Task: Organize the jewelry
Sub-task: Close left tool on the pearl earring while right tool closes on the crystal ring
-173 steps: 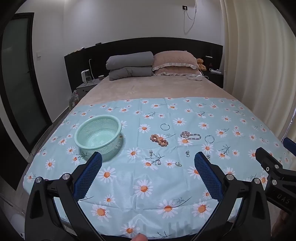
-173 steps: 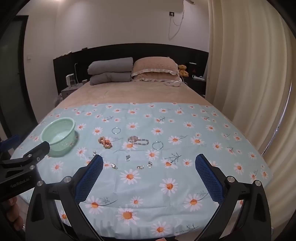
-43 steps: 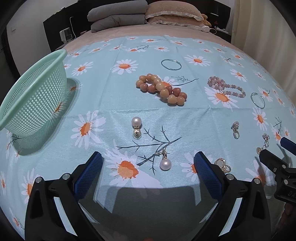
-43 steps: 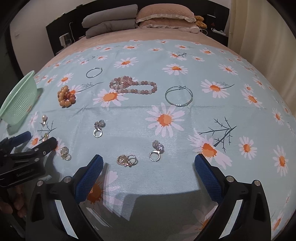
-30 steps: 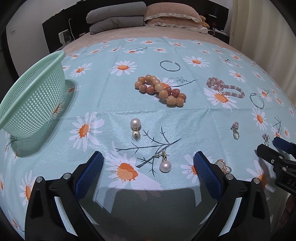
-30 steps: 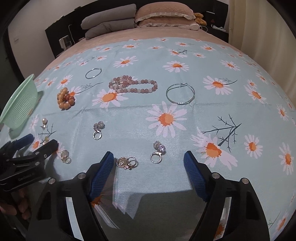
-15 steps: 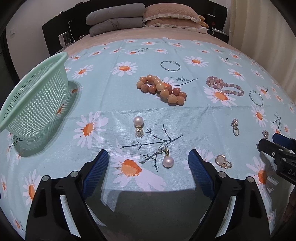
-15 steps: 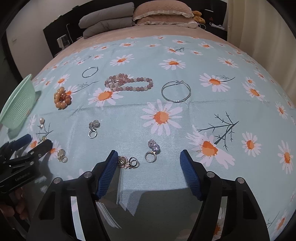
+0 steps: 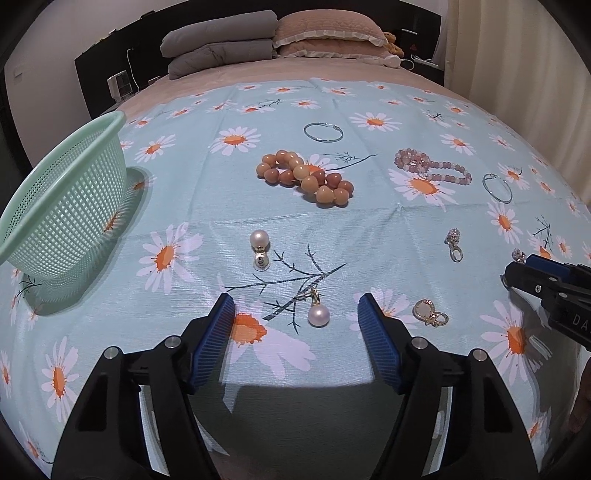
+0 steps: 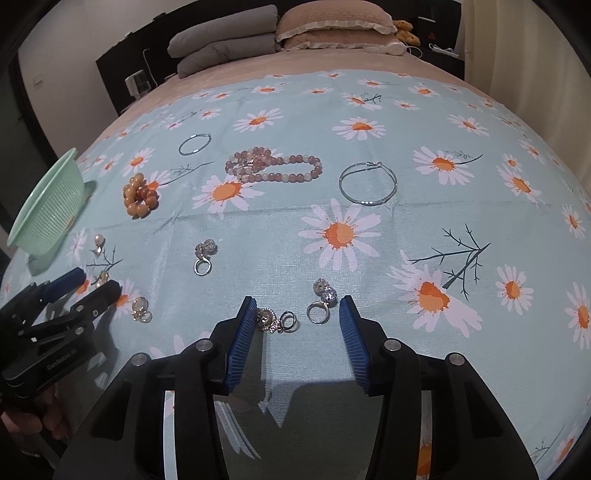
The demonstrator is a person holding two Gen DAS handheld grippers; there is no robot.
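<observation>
Left wrist view: my left gripper (image 9: 295,314) is spread, a pearl earring (image 9: 317,314) lying on the daisy cloth (image 9: 369,229) between its tips, white bead, gold post.

Right wrist view: my right gripper (image 10: 297,315) is spread around a gold ring cluster (image 10: 275,319) and crystal earring (image 10: 322,301), both flat on the cloth.

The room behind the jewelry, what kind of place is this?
Most likely a bedroom. The jewelry lies on a daisy-print cloth spread over a bed, with a frilled pillow and folded grey bedding against a dark headboard, and a curtain at the side.
</observation>
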